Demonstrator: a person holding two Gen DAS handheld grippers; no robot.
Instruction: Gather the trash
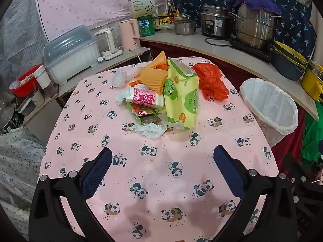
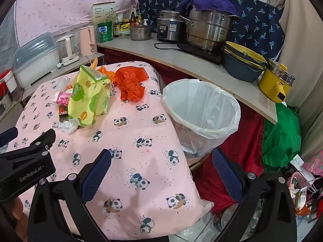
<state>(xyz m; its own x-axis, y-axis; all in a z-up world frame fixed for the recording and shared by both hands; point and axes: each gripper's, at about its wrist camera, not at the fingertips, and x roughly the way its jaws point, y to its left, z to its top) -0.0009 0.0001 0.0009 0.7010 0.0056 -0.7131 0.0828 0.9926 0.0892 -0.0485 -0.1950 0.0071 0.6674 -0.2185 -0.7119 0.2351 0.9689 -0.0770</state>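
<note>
A heap of trash lies at the far middle of the pink panda tablecloth (image 1: 161, 171): a yellow-green wipes pack (image 1: 181, 96), orange wafer-like pieces (image 1: 153, 78), a red plastic bag (image 1: 212, 82), a pink-and-white wrapper (image 1: 146, 97), a green NB box (image 1: 144, 114), crumpled white tissue (image 1: 150, 131) and clear plastic (image 1: 119, 77). A white-lined bin (image 1: 270, 106) stands off the table's right edge. My left gripper (image 1: 162, 161) is open and empty, short of the heap. My right gripper (image 2: 161, 163) is open and empty over the table's right edge, near the bin (image 2: 201, 113). The wipes pack (image 2: 88, 96) and red bag (image 2: 130, 80) show there too.
A curved counter (image 1: 232, 50) behind holds steel pots (image 1: 254, 28), a rice cooker (image 1: 214, 22), kettles (image 1: 129, 34) and jars. A lidded plastic box (image 1: 70, 54) sits at the left. A green bag (image 2: 280, 137) and clutter lie on the floor at the right.
</note>
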